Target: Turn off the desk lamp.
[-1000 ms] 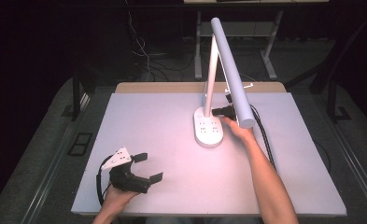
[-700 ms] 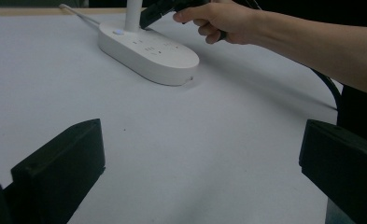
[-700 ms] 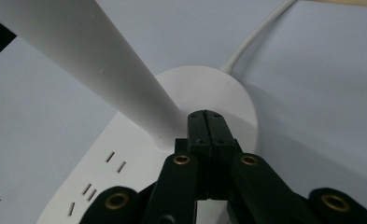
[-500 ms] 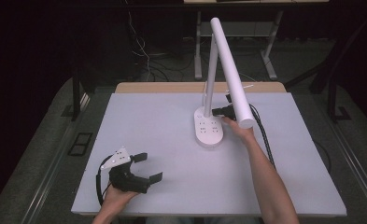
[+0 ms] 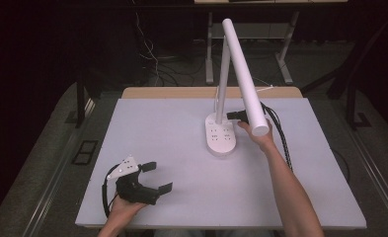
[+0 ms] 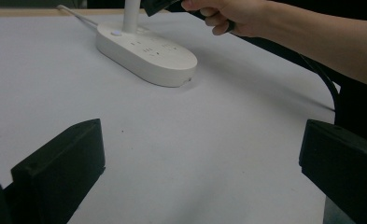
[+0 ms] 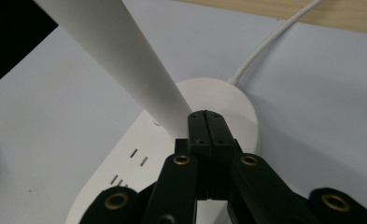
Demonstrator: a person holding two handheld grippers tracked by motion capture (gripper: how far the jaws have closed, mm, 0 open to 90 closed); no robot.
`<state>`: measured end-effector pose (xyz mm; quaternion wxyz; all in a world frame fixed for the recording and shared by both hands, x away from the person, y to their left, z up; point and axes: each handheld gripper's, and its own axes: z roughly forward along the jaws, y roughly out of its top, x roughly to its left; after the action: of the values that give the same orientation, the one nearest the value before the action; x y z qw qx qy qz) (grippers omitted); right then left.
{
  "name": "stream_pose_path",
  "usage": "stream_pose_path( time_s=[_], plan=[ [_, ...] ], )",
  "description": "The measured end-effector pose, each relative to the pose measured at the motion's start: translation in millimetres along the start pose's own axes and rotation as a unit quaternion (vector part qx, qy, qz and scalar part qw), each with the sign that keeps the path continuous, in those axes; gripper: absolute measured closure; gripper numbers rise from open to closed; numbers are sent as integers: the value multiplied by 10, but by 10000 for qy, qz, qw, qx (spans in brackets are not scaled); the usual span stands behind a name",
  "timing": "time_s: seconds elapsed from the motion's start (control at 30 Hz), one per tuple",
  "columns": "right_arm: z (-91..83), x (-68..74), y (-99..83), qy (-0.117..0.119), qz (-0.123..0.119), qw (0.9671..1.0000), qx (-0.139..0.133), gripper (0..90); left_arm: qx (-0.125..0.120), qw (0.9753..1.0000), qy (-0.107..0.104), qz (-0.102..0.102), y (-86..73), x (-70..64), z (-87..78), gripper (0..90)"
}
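A white desk lamp stands on the table: an oval base (image 5: 220, 135) with socket slots, an upright stem (image 5: 222, 74) and a long tube head (image 5: 244, 74) slanting down toward the person. My right gripper (image 5: 229, 116) hovers just over the base's rear, its jaws pressed together with nothing between them, tips close to the stem (image 7: 125, 60). The base (image 7: 218, 100) lies right below those tips (image 7: 206, 122). My left gripper (image 5: 158, 177) rests near the table's front left, jaws wide apart and empty. Its view looks across to the base (image 6: 146, 51).
The lamp's white cord (image 7: 270, 42) runs off the base toward the table's wooden far edge (image 5: 181, 92). A black braided cable (image 5: 280, 138) trails from the right gripper along the forearm. The grey tabletop (image 5: 157, 128) is bare between the two grippers.
The right gripper has crept slightly left toward the lamp stem over the base. The left gripper has stayed in place.
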<state>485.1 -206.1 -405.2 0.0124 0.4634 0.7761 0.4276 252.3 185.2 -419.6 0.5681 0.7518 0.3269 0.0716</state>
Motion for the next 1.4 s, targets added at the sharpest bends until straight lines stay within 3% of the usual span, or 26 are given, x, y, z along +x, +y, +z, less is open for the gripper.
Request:
stream_pose_path(
  time_s=[0.4, 0.53, 0.57, 0.8, 0.97, 1.07, 1.27, 1.37, 1.4],
  plan=[
    [-338, 119, -41, 48, -261, 9995, -153, 900, 3, 10000, 7, 1, 2, -8, 11, 0],
    [-466, 157, -103, 84, -235, 9996, -164, 898, -6, 10000, 14, 3, 3, -11, 12, 0],
    [-498, 167, -118, 89, -258, 9995, -183, 853, -6, 10000, 16, -2, 4, -11, 13, 0],
    [-704, 230, -198, 130, -220, 9994, -239, 775, -14, 10000, 30, 0, 6, -8, 12, 0],
    [-849, 301, -295, 114, -233, 9991, -325, 669, -13, 10000, 29, -6, 7, -7, 8, 0],
    [-923, 346, -380, 98, -256, 9988, -403, 561, -14, 10000, 31, -4, 8, -10, 11, 0],
    [-1036, 480, -541, -123, -446, 9982, -383, 274, -14, 10000, 21, 14, 9, -22, 22, 0],
    [-1071, 540, -607, -51, -496, 9982, -334, 115, -11, 10000, 24, 18, 9, -24, 21, 0],
    [-1089, 559, -635, -30, -488, 9983, -327, 106, -15, 10000, 27, 20, 10, -23, 18, 0]
  ],
)
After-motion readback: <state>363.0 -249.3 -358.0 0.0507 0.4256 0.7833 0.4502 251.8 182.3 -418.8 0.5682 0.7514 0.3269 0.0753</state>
